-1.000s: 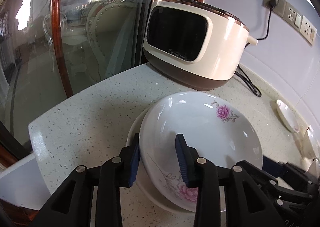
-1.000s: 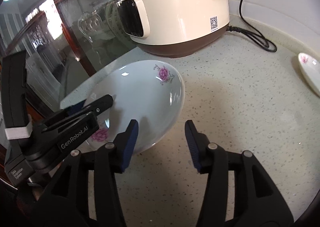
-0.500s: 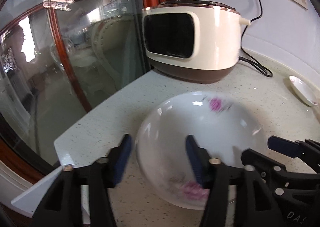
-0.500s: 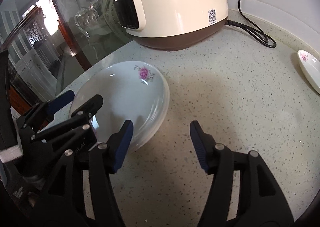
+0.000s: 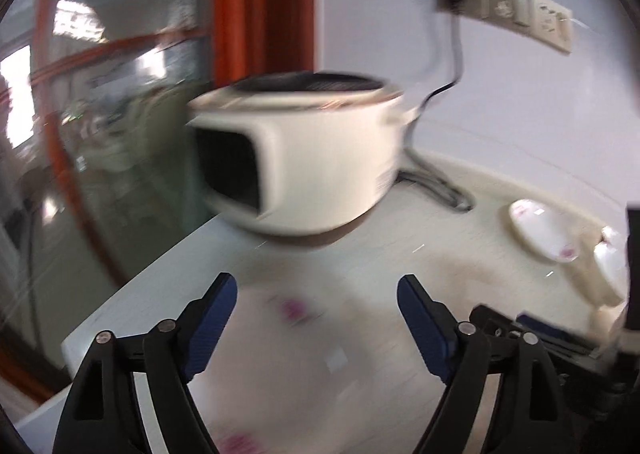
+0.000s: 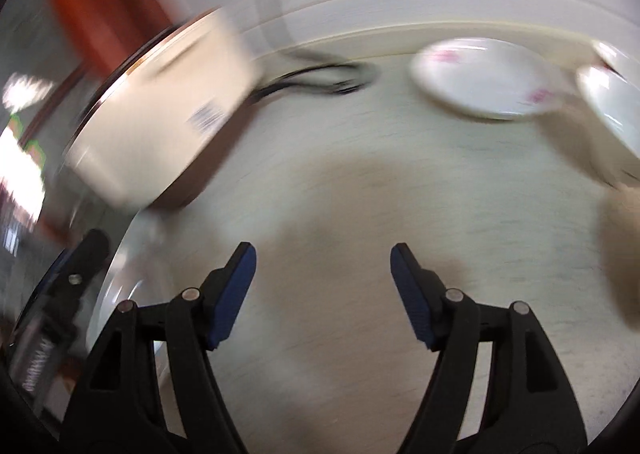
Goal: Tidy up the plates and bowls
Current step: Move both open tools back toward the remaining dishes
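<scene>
**Plates stacked by the cooker, both grippers swinging off toward the rest**

Plates first: the flowered plate (image 5: 304, 358) sits on the counter (image 6: 360, 189) under the left gripper (image 5: 317, 310), near the counter's edge and close in front of the rice cooker (image 5: 304, 169). It's very smeared in the left view, so I can't tell how squarely it's sitting. Left jaws have just been opening and now stand spread wide, above the plate but not pressing on it.

Right gripper (image 6: 323, 278) has also just been opening. It's spread with nothing between the jaws, only bare counter. Ahead of it, near the back wall, there's a small plate (image 6: 488, 81), with another white dish (image 6: 612, 113) just beside it at the right edge.

What could go wrong, my guess: everything is blurred, so both hands look to be moving fast. Coming in this quick, a fingertip could clip the small plate's rim and shove it into the dish next to it. The cooker's cord (image 6: 320, 81) lies close to the left of that plate, so a wide swing could snag it.
</scene>
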Demonstrator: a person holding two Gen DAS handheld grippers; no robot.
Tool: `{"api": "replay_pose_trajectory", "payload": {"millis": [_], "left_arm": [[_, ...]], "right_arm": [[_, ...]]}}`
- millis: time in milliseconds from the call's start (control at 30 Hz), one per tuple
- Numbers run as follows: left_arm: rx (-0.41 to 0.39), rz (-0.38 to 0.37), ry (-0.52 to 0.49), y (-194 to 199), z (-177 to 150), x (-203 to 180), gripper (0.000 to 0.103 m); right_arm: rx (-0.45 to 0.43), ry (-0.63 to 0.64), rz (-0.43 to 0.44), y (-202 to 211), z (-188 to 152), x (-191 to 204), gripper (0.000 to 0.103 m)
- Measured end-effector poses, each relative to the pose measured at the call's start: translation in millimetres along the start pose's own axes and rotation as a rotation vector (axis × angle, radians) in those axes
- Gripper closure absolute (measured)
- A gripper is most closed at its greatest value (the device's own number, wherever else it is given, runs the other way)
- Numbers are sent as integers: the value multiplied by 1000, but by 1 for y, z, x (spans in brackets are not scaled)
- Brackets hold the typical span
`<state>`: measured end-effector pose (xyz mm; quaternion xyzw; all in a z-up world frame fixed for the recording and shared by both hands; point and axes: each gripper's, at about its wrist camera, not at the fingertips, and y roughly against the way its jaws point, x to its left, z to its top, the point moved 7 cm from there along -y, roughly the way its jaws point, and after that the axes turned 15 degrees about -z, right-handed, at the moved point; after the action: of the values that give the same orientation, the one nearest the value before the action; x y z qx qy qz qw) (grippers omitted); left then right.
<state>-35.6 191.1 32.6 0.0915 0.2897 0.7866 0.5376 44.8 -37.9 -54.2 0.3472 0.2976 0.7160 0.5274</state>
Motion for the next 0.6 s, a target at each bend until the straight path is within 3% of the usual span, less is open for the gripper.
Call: {"api": "replay_pose_trajectory", "payload": {"millis": [133, 300, 400, 600], "left_arm": [[43, -99, -33, -48, 27, -41, 17], [140, -279, 59, -119, 46, -92, 17], [182, -369, 63, -159, 49, -128, 17], [259, -415, 96, -230, 38, -166, 17]], "right_arm": [[-7, -129, -69, -9, 12, -41, 28], [-48, -241, -155, -10, 25, -80, 28], [-60, -280, -180, -10, 29, -96, 28], [-74, -303, -189, -9, 32, -104, 28]]}}
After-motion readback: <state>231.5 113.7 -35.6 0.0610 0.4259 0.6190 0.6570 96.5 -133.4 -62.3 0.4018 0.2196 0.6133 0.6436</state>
